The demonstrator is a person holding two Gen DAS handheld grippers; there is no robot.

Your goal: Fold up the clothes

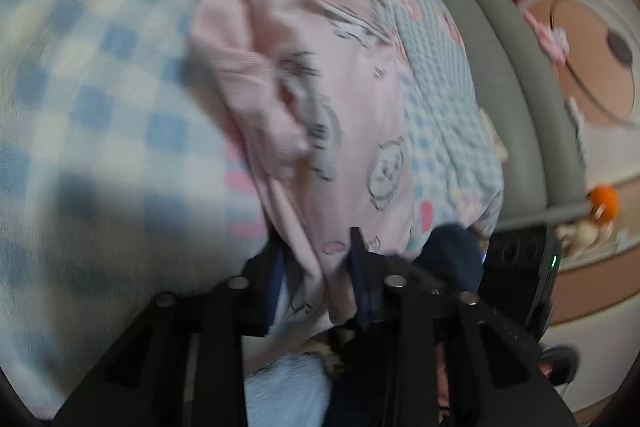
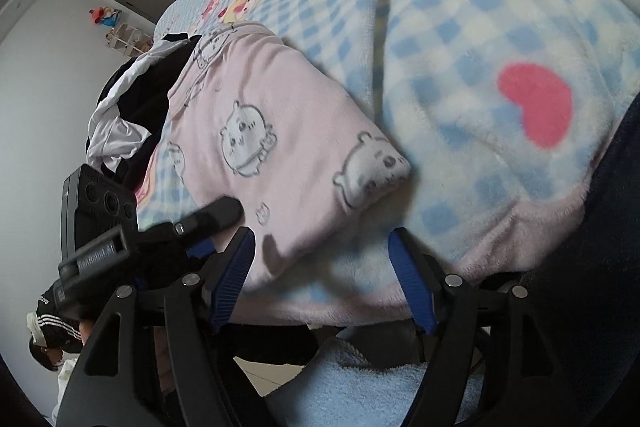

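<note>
A pink garment (image 1: 352, 99) printed with grey cartoon animals trails across the checked bed, blurred by motion. My left gripper (image 1: 318, 269) is shut on its near end, and the cloth bunches between the two blue-padded fingers. In the right wrist view the pink garment (image 2: 280, 147) lies folded flat near the bed's edge. The left gripper (image 2: 200, 223) reaches onto its near-left edge there. My right gripper (image 2: 324, 275) stands open just short of the garment's near edge, with nothing between its fingers.
A blue-and-white checked blanket (image 2: 480, 47) with a red heart (image 2: 538, 107) covers the bed. A pile of black and white clothes (image 2: 132, 99) lies beyond the garment. A grey bed frame (image 1: 508, 75), a rug and an orange ball (image 1: 604, 203) are at the right. A person (image 2: 52, 331) is low at the left.
</note>
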